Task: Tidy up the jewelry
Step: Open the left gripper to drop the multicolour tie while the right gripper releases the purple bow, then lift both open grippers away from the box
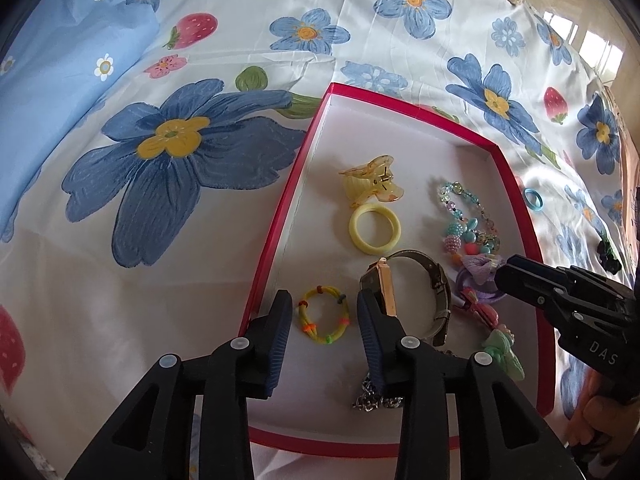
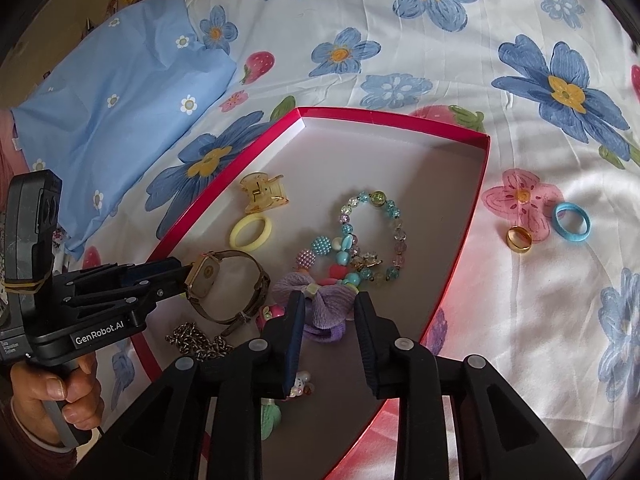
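Left gripper (image 1: 324,304), fingers spread, hangs low over the near end of the red box (image 1: 280,216); a yellow cord bracelet (image 1: 324,315) lies on the box floor between its fingertips, and its right finger (image 1: 370,320) sits against the face of the watch (image 1: 416,292), though from this view contact cannot be confirmed. In the right wrist view the left gripper tip meets the watch face (image 2: 204,276). A chain (image 1: 374,398) lies just behind that finger. Right gripper (image 2: 328,304), also spread, stands over a purple scrunchie (image 2: 320,304) whose bow lies between the fingertips; whether either finger touches it cannot be told. Beside the scrunchie lie pink and green hair ties (image 1: 500,340). Farther in, a beaded bracelet (image 2: 372,236) curls on the floor, with a yellow ring-shaped hair tie (image 1: 375,230) and, just beyond it, a yellow claw clip (image 1: 370,180). Outside the box, on the floral bedsheet (image 1: 360,20), rest a gold ring (image 2: 520,240) and a blue hair tie (image 2: 572,223), near each other. A blue pillow (image 2: 120,100) lies at the far left
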A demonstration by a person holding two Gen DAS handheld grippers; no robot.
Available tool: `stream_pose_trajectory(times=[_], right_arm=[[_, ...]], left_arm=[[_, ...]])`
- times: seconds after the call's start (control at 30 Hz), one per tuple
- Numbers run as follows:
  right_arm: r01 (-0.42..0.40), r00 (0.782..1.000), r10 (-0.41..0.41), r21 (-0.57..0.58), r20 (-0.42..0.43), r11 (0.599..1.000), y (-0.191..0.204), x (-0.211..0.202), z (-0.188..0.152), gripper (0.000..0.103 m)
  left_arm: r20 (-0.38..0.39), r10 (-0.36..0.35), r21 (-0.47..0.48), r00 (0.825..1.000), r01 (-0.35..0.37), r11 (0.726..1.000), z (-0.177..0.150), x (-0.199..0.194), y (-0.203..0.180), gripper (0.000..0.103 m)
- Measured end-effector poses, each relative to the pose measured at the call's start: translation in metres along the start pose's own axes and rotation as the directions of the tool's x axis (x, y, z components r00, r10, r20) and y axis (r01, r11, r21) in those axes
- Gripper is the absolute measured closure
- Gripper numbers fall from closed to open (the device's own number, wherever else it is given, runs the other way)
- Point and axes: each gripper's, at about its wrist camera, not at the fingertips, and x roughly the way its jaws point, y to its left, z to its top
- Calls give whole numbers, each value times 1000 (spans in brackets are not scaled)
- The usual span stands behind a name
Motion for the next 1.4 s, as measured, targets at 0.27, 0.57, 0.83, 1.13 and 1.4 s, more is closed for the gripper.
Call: stream_pose_trajectory(times=[0.27, 0.57, 0.83, 1.13, 1.4], right_arm=[[-11, 1000, 11, 9, 17, 1000, 1, -7, -2, 63], [-26, 998, 25, 21, 52, 999, 0, -23, -2, 55], [-48, 994, 44, 37, 96, 998, 2, -41, -5, 44], [-131, 982, 117, 88, 147, 988, 2, -58, -20, 26], [-202, 965, 177, 115, 193, 973, 5, -72, -41, 19]], left_arm=[[4, -10, 2, 1000, 10, 1000, -3, -5, -1, 61], [45, 1, 7, 999, -1, 1000, -9, -26, -4, 40], [72, -4, -7, 997, 4, 1000, -22, -49, -3, 30], [105, -48, -114, 993, 60, 992, -40, -72, 12, 10], [101, -56, -151, 993, 71, 986, -61, -82, 15, 8]])
